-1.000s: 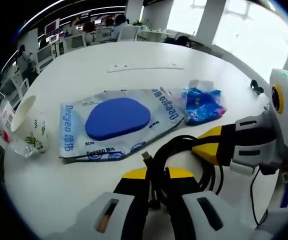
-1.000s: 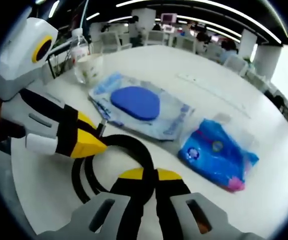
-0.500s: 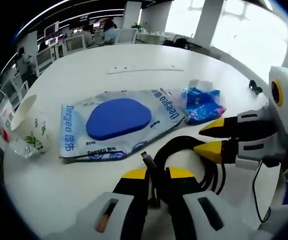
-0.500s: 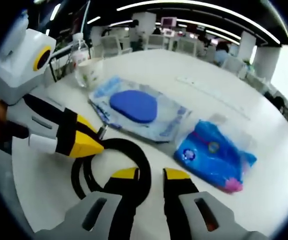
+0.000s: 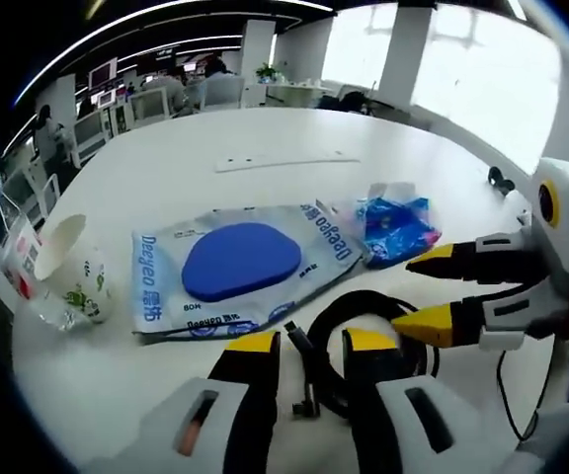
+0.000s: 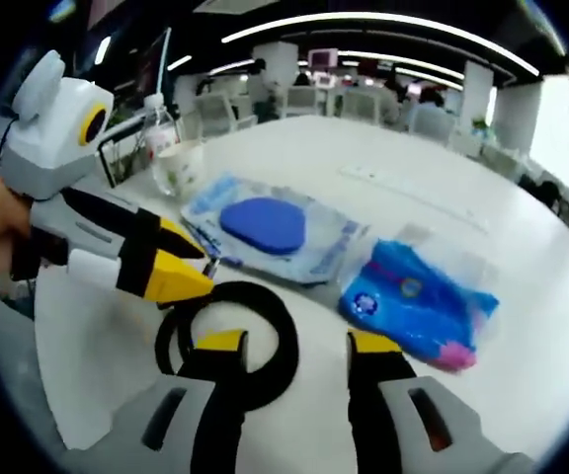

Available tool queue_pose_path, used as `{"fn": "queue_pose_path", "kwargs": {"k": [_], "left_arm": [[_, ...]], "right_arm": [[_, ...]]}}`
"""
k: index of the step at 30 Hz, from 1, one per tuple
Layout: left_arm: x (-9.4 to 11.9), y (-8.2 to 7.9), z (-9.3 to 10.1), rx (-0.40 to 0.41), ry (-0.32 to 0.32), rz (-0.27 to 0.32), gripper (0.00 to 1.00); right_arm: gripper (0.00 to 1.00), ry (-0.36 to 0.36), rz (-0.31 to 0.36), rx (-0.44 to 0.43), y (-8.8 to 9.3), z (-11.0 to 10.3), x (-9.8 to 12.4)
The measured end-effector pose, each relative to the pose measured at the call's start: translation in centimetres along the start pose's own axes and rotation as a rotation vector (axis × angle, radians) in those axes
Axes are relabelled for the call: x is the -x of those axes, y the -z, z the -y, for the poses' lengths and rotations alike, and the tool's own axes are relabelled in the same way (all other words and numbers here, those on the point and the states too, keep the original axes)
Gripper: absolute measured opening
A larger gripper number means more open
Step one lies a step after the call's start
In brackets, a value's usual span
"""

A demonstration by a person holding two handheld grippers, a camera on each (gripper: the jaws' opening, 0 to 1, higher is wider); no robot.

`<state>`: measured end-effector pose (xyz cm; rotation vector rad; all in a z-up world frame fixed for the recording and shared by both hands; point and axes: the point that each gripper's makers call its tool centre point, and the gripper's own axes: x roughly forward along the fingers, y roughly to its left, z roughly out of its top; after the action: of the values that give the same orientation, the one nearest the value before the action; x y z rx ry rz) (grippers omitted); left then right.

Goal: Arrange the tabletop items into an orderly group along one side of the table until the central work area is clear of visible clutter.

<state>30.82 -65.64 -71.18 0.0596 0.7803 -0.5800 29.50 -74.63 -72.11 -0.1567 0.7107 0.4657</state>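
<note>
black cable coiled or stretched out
Coiled. The cable lies in round loops on the table beside the blue pad pack, one plug end poking out between the left claw's open jaws.

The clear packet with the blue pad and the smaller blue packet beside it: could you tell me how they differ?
The clear packet is larger, lies flat and shows one plain blue oval pad inside; the small blue packet is puffier, crumpled, and printed blue with pink at one end. Both are plastic and rest on the white table.

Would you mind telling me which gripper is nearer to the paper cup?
Left. The left gripper sits on the paper cup side of the black cable coil; the right gripper is beyond it, by the blue pouch.
</note>
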Motion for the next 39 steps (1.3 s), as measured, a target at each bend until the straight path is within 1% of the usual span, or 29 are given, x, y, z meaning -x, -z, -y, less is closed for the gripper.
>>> {"fn": "queue_pose_path", "kwargs": {"k": [2,4,6,8,10,15,18,19,21,24,27,29,31,34,37,38,39], "left_arm": [[0.3,-0.1,0.2,0.0,0.008,0.014,0.28],[0.8,-0.2,0.5,-0.008,0.02,0.028,0.29],[1.2,-0.4,0.8,-0.024,0.037,0.049,0.31],[1.7,-0.1,1.0,-0.04,0.049,0.059,0.35],[2.1,0.2,1.1,-0.042,0.056,0.067,0.36],[2.9,1.3,0.9,-0.012,0.045,0.067,0.37],[3.3,1.7,1.2,-0.004,0.043,0.072,0.38],[3.5,1.8,1.3,-0.004,0.044,0.073,0.38],[3.9,1.8,1.6,-0.005,0.047,0.08,0.39],[4.7,1.5,1.6,-0.015,0.031,0.109,0.41],[5.5,1.1,1.8,-0.004,0.031,0.129,0.43],[5.8,1.0,2.0,0.021,0.035,0.139,0.43],[6.0,1.0,2.2,0.017,0.038,0.141,0.44],[6.3,1.1,2.6,0.016,0.044,0.147,0.45],[6.7,1.4,2.6,0.01,0.034,0.148,0.5],[6.8,1.5,2.6,0.012,0.033,0.146,0.51],[7.0,1.6,2.7,0.017,0.035,0.145,0.52]], "right_arm": [[0.45,-0.016,-0.003,-0.03,0.2,-0.1,0.2],[0.49,-0.025,0.005,-0.034,0.4,-0.1,0.5],[0.49,-0.025,0.019,-0.029,0.4,0.0,1.0],[0.49,-0.022,0.034,-0.037,0.4,0.2,1.5],[0.49,-0.015,0.037,-0.059,0.6,0.4,1.9],[0.5,-0.007,0.063,-0.083,0.8,0.6,2.9],[0.56,-0.013,0.077,-0.098,0.9,0.3,3.4],[0.58,-0.009,0.089,-0.096,0.9,0.2,3.6],[0.58,-0.006,0.095,-0.098,0.9,0.2,4.0],[0.59,-0.002,0.114,-0.105,0.9,0.1,4.6],[0.63,0.009,0.123,-0.112,1.2,0.1,5.1],[0.7,0.033,0.14,-0.119,1.4,0.5,5.4],[0.76,0.048,0.146,-0.155,1.7,0.8,5.7],[0.79,0.052,0.15,-0.165,2.2,0.9,6.2],[0.82,0.046,0.157,-0.178,2.5,0.7,7.0],[0.83,0.044,0.16,-0.199,2.6,0.6,7.2],[0.84,0.043,0.166,-0.238,2.7,0.6,7.4]]}}
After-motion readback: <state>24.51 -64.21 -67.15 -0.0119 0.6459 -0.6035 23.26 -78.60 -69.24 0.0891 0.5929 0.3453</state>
